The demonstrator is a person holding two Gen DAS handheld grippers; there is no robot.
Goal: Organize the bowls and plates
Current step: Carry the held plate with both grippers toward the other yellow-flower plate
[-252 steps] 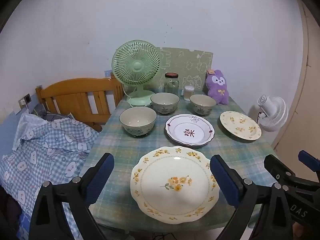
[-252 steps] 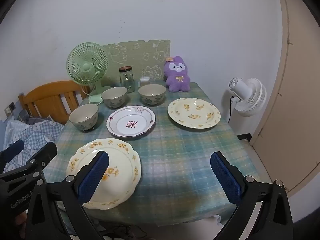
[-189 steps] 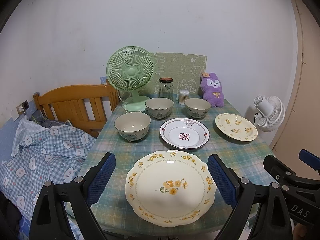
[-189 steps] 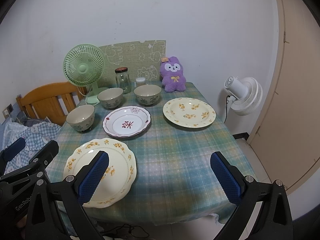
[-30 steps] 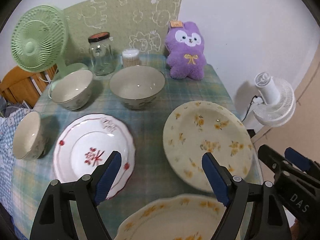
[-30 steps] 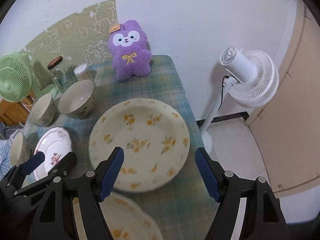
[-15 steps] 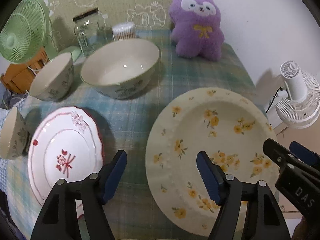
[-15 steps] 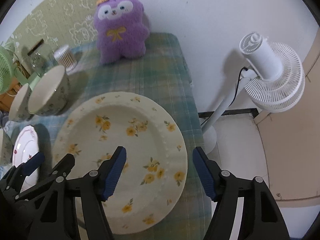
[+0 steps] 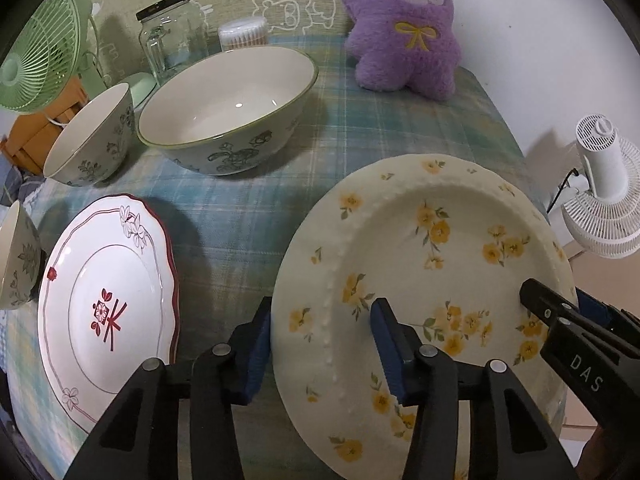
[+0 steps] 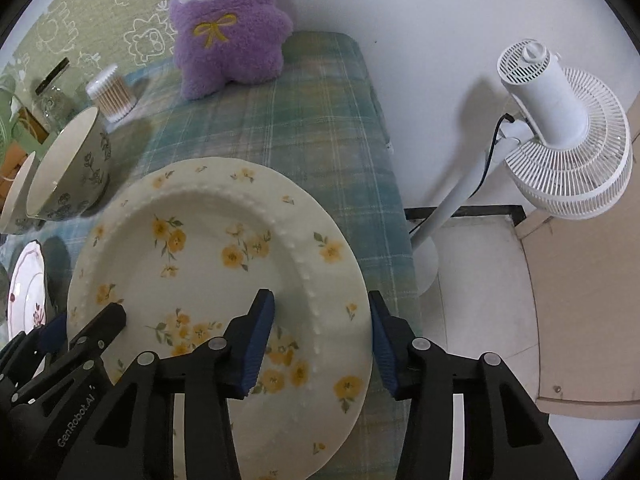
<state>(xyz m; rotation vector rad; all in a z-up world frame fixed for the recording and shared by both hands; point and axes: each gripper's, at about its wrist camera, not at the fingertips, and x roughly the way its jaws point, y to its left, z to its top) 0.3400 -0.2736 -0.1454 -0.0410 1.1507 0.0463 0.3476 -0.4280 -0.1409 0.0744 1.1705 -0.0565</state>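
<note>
Plaid tablecloth [image 9: 360, 128]; bowl [image 9: 228, 108], plush rabbit [image 9: 404, 28] behind yellow-flowered plate [image 9: 440, 240].

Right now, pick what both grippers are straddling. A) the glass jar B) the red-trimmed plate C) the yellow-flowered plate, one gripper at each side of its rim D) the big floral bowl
C: the left gripper and the right gripper each have the rim of the yellow-flowered plate between their fingers, at opposite sides of it.

Both wrist views look steeply down, close, sharing the yellow-flowered plate [image 9: 440, 240].
</note>
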